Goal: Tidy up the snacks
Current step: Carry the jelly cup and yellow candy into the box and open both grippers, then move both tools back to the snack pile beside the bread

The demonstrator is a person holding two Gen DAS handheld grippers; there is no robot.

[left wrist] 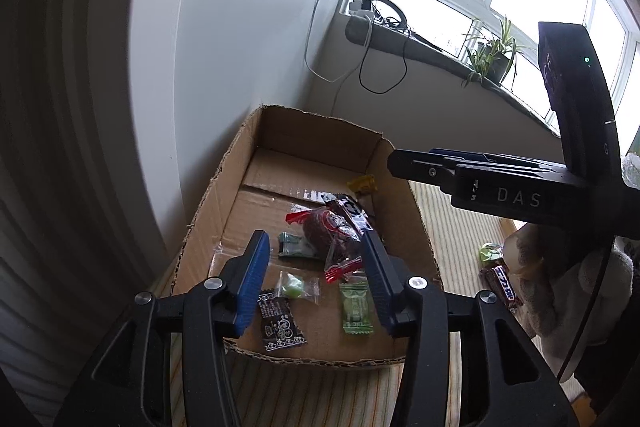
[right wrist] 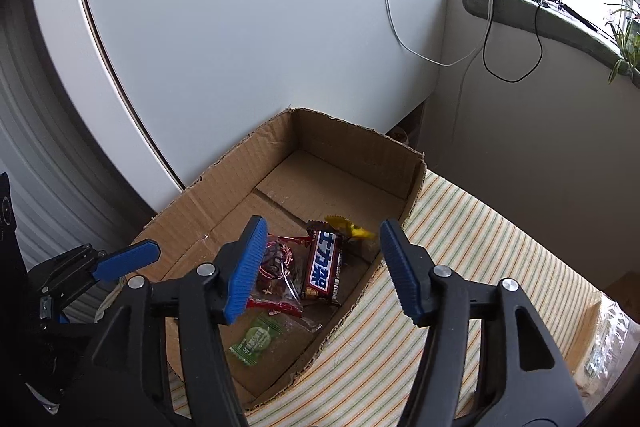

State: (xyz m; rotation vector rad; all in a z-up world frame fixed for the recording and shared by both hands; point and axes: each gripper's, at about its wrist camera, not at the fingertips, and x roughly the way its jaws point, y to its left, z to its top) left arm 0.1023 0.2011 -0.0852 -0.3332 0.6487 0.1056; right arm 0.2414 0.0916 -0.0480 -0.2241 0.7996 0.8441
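An open cardboard box [left wrist: 200,227] [right wrist: 192,227] sits on a striped cloth and holds several wrapped snacks: a red-ended clear packet with a dark cake [left wrist: 334,239] [right wrist: 276,267], a brown chocolate bar [right wrist: 322,267], a yellow candy [left wrist: 362,183] [right wrist: 348,227], a green packet [left wrist: 356,307] [right wrist: 256,339], a black packet [left wrist: 280,325] and a clear packet with a green sweet [left wrist: 296,287]. My left gripper [left wrist: 314,275] is open and empty above the box. My right gripper [right wrist: 324,267] is open and empty over the box's right side; it shows side-on in the left wrist view [left wrist: 472,171].
More snacks lie on the striped cloth [right wrist: 460,267] right of the box: a green one [left wrist: 490,251] and a brown bar [left wrist: 502,285]. A white wall stands behind the box. A windowsill [left wrist: 420,47] carries cables, chargers and a plant [left wrist: 494,55].
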